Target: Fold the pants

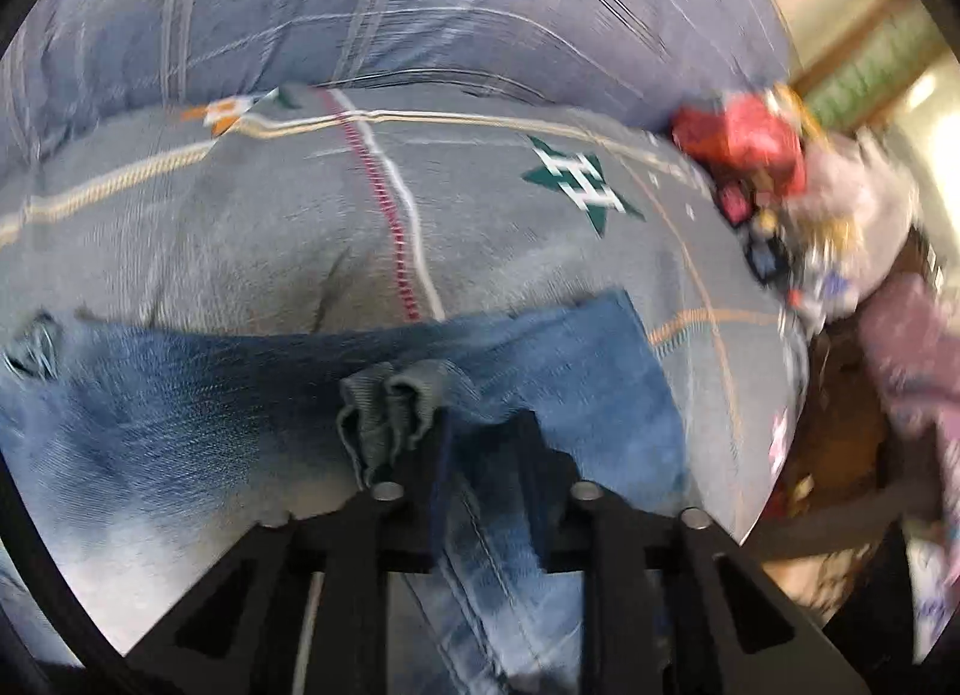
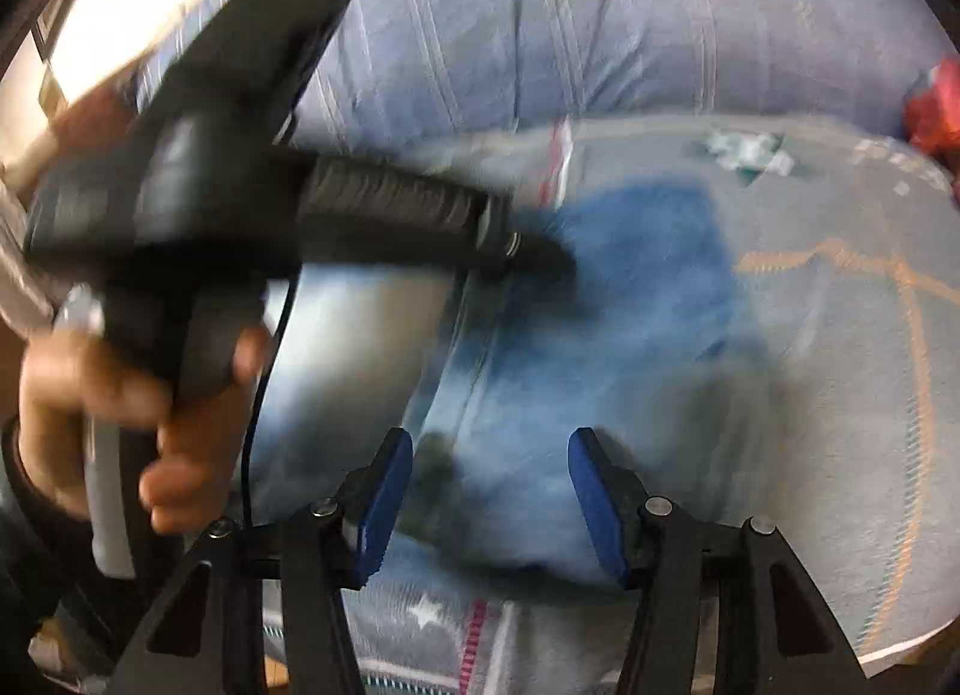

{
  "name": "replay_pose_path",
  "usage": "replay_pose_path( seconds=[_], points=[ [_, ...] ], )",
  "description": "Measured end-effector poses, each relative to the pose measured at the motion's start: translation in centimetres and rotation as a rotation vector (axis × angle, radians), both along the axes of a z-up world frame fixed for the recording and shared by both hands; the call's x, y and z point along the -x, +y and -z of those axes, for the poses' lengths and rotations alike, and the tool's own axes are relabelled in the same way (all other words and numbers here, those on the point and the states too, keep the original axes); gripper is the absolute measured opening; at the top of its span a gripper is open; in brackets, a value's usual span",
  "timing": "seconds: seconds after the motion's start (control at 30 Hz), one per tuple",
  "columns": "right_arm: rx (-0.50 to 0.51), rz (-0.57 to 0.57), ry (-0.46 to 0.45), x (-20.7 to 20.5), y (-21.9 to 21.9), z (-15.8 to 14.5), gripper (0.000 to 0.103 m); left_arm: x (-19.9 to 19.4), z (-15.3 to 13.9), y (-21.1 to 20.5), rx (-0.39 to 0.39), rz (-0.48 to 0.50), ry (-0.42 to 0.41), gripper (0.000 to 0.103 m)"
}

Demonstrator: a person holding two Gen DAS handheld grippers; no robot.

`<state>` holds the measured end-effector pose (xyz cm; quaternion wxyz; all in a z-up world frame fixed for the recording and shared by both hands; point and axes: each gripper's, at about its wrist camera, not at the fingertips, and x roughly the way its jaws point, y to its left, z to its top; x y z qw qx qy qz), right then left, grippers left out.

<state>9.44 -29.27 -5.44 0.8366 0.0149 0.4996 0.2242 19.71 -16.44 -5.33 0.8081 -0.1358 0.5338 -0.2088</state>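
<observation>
Left gripper [image 1: 480,455]: jaws nearly together, clamped on a fold of the jeans [image 1: 180,425]. Dark denim sits bunched between the fingers and a seam runs down from the grip toward 6 o'clock. A small grey-green fabric tab [image 1: 390,413], belt loop or label, can't tell which, sticks up just beside the grip at 10 o'clock.

Right gripper [image 2: 489,491]: jaws apart, blue pads [image 2: 384,509] clear on both sides. Pale washed denim lies under the gap, the pads are not pressing on it. Nothing held.

Jeans: spread flat on a grey bedspread [image 1: 270,227] with tan stripes, a red stitched line and a green star patch [image 1: 585,188]. In the left wrist view they fill 6 to 9 o'clock, with a ripped patch at 9 o'clock and a darker blue panel toward 4 o'clock. In the right wrist view they run from centre down to 6 o'clock, dark blue panel just above centre.

Right wrist view also shows the left tool's black body crossing from 10 o'clock into centre, with the person's hand [image 2: 90,395] on its handle at 8 o'clock.

Blue striped bedding [image 1: 420,5] is bunched at 12 o'clock behind the bedspread. A red bag [image 1: 744,143] sits in a pile of clutter at 2 o'clock. Both views are motion-blurred.
</observation>
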Motion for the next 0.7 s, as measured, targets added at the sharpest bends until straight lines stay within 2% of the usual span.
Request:
replay_pose_path(
  seconds=[0.07, 0.17, 0.27, 0.3, 0.33, 0.4, 0.57, 0.7],
  points=[
    [0.034, -0.018, -0.031, 0.2, 0.4, 0.0, 0.058, -0.1, 0.1, 0.0, 0.012, -0.004, 0.004, 0.020],
    [0.032, -0.017, -0.032, 0.0, 0.4, 0.1, 0.058, 0.0, -0.3, -0.4, -0.014, 0.019, -0.003, 0.021],
    [0.040, -0.017, -0.042, 0.4, 0.6, 0.0, 0.058, 0.6, -0.9, 0.5, 0.028, 0.019, 0.011, 0.021],
    [0.034, -0.017, -0.046, 0.7, 0.5, -0.1, 0.058, 1.2, -1.5, 1.3, 0.034, 0.012, 0.004, 0.023],
    [0.023, -0.014, -0.050, 0.7, 0.4, -0.3, 0.058, 1.4, -1.6, 2.0, 0.030, 0.008, -0.007, 0.032],
    [0.013, -0.001, -0.062, 0.8, 0.1, -0.6, 0.058, 2.9, -2.5, 3.5, -0.034, -0.019, -0.066, 0.048],
    [0.052, 0.035, -0.150, 0.8, 0.6, -1.9, 0.058, 5.7, -3.2, 6.9, -0.115, -0.026, -0.136, 0.049],
    [0.055, 0.070, -0.146, 0.1, 0.6, -2.0, 0.058, 8.2, -3.1, 8.1, -0.190, -0.026, -0.181, 0.050]
  ],
)
